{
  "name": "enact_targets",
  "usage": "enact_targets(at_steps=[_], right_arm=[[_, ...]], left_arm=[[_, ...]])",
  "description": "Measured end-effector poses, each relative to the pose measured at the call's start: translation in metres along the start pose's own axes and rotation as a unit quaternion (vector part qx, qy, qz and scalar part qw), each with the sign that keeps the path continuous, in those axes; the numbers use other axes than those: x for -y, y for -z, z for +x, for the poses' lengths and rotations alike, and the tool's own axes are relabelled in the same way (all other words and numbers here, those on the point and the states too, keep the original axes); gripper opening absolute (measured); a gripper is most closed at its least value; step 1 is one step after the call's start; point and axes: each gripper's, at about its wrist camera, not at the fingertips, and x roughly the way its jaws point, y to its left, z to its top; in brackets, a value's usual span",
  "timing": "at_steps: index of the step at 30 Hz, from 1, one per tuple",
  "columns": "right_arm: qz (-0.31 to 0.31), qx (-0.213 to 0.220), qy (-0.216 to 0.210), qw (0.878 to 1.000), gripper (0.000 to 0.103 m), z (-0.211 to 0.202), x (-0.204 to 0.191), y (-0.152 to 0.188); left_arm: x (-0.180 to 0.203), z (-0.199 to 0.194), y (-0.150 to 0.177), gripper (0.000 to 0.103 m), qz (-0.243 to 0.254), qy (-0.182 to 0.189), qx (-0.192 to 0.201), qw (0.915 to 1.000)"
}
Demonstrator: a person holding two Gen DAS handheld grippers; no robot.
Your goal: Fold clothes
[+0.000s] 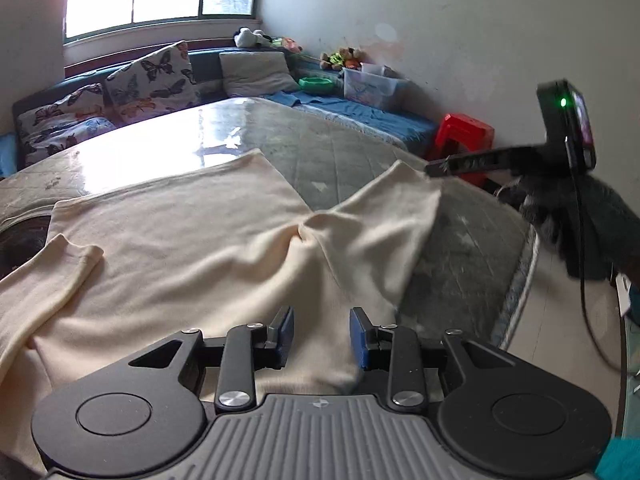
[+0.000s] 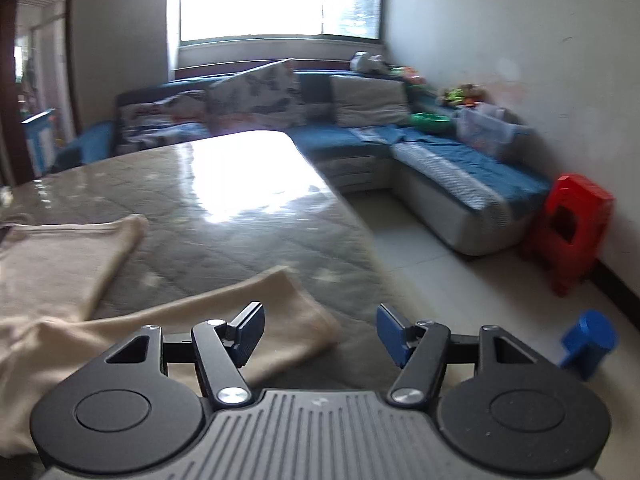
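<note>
Tabletop point(image 1: 328, 148), glossy and quilted, carrying a cream long-sleeved top point(image 1: 180, 240) spread under and ahead of both sets of fingers. Likely trouble first from that slick surface: any drag rather than a lift could probably slide the whole body and skew the fold. Next, from the ridge of slack bunched just ahead of the left fingers, likely to be trapped as a crease if folded over unsmoothed. Then from the right sleeve point(image 1: 380, 220), resting close to the table's near-right edge and liable to slip over it if nudged outward. Left gripper point(image 1: 322, 336) low over the shoulder end, pads spread a little with cloth showing beneath the gap, not visibly pinching; risk of taking both layers or none when closing. Right gripper point(image 2: 320, 334) with pads spread wide and nothing between them, cuff point(image 2: 296, 320) lying just beneath and ahead of its left finger; a closing there could well miss the cuff altogether. As for direction: long axis of the body running straight away from the left fingers, shoulders nearest, hem point(image 1: 160, 178) at the far end towards the window. Right sleeve angled away to the right of those fingers, its cuff beside the right fingertips. Left sleeve point(image 1: 52, 276) off to the left, its direction harder to tell.
</note>
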Motion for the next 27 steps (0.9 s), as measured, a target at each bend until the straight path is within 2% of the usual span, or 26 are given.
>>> enact_targets(at_steps=[2,5,7,13,17,20,24,27], right_arm=[[-0.002,-0.007,-0.026,1.0,0.063,0.009,-0.011,-0.001],[-0.006,-0.024,-0.042,0.999,0.063,0.022,-0.023,0.003],[-0.01,-0.035,-0.042,0.998,0.063,0.027,-0.026,0.007],[-0.01,-0.05,-0.014,0.999,0.061,0.019,-0.012,0.01],[-0.03,-0.038,-0.012,0.999,0.059,0.015,-0.014,-0.002],[-0.05,-0.03,-0.048,0.997,0.056,0.017,-0.025,-0.02],[-0.073,-0.038,-0.12,0.989,0.045,0.035,-0.057,-0.045],[-0.094,-0.047,-0.147,0.984,0.038,0.054,-0.082,-0.057]], left_arm=[[0.001,0.007,-0.004,0.032,-0.004,0.013,0.004,0.9999],[0.006,0.022,-0.004,0.032,-0.011,0.037,-0.014,0.9991],[0.01,0.03,-0.002,0.032,-0.012,0.051,-0.027,0.9983],[0.021,0.03,0.005,0.034,0.013,0.085,-0.029,0.9959],[0.02,0.03,0.005,0.036,0.019,0.095,-0.03,0.9948],[0.015,0.031,0.002,0.036,0.008,0.096,-0.031,0.9949],[0.01,0.031,0.0,0.036,-0.003,0.095,-0.028,0.9951],[0.006,0.029,-0.002,0.036,-0.008,0.095,-0.028,0.995]])
